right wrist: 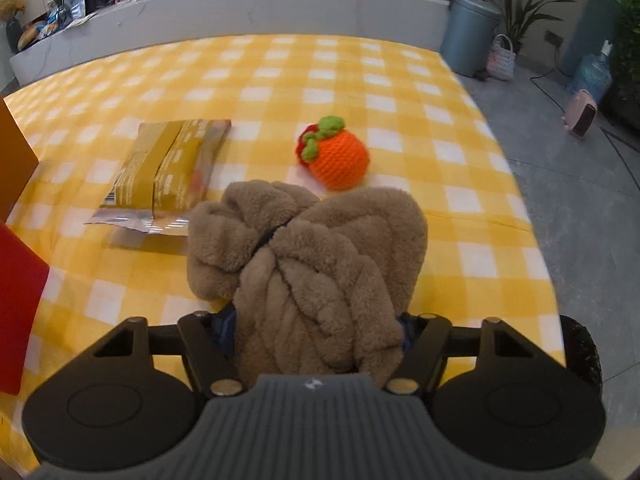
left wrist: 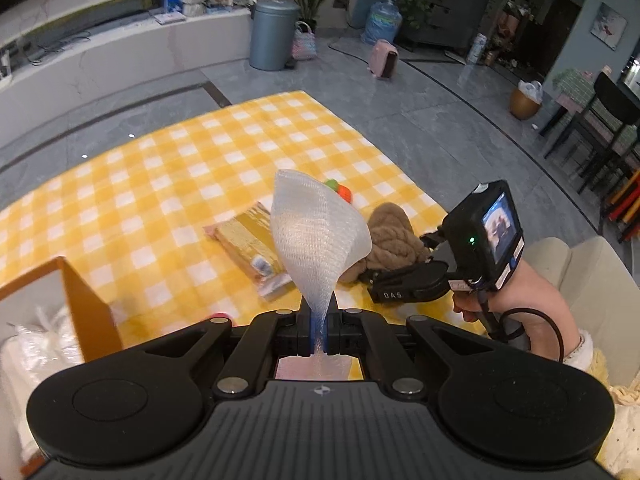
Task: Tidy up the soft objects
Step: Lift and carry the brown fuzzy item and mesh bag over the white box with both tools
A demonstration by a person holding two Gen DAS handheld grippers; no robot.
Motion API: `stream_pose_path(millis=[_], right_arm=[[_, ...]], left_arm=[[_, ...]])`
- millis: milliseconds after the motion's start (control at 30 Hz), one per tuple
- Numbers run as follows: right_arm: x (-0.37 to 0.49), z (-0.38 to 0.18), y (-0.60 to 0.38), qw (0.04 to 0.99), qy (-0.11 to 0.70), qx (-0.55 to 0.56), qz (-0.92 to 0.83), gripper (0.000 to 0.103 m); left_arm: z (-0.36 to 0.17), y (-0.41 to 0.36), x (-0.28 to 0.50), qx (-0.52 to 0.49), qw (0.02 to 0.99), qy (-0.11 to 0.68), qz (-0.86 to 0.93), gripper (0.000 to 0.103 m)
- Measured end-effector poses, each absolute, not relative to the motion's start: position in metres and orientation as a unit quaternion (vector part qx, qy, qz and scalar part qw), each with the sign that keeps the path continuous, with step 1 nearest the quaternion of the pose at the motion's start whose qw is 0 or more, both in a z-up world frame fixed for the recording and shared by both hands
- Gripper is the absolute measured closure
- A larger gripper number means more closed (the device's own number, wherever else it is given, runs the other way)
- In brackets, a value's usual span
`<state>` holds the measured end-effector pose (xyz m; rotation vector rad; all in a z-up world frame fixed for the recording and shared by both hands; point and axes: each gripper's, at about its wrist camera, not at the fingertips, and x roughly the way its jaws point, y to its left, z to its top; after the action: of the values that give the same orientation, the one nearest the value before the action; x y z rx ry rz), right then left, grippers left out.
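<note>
Left gripper (left wrist: 320, 322) pressed together on a white foam sheet (left wrist: 316, 232), blocking the view beyond. Right gripper (right wrist: 316, 332) spread around a brown fleece bundle (right wrist: 312, 256) on the checked cloth (right wrist: 460, 224). Beyond: snack packet (right wrist: 168, 168), crocheted orange (right wrist: 336, 158). Cardboard box (left wrist: 86, 312) at left.

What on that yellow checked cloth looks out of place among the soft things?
The gold snack packet stands out: a crinkly foil wrapper lying flat beside the brown fleece bundle and crocheted orange fruit, both soft. Nothing looks spilled or damaged.
</note>
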<state>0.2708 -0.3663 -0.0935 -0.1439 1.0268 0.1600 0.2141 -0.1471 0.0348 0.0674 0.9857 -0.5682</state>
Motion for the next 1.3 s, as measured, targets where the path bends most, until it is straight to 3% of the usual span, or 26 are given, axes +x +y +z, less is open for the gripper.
stream_pose_path(millis=[367,633,1067,1300], right_arm=[[0.244,-0.041,-0.369,0.909,0.392,0.016,0.142,0.036],[0.213,0.024,-0.366,0.952,0.244,0.095,0.156,0.036],[0.173,0.081,-0.307,0.943,0.159,0.085,0.279,0.035],[0.169,0.088,-0.242,0.916,0.176,0.04,0.357,0.035]], left_arm=[[0.038,-0.17,0.206,0.044,0.838,0.464,-0.283,0.1],[0.077,-0.15,0.184,0.036,0.862,0.429,-0.268,0.1],[0.121,-0.036,0.125,-0.048,0.919,0.323,-0.218,0.1],[0.091,0.044,0.108,-0.176,0.927,0.276,-0.183,0.1]])
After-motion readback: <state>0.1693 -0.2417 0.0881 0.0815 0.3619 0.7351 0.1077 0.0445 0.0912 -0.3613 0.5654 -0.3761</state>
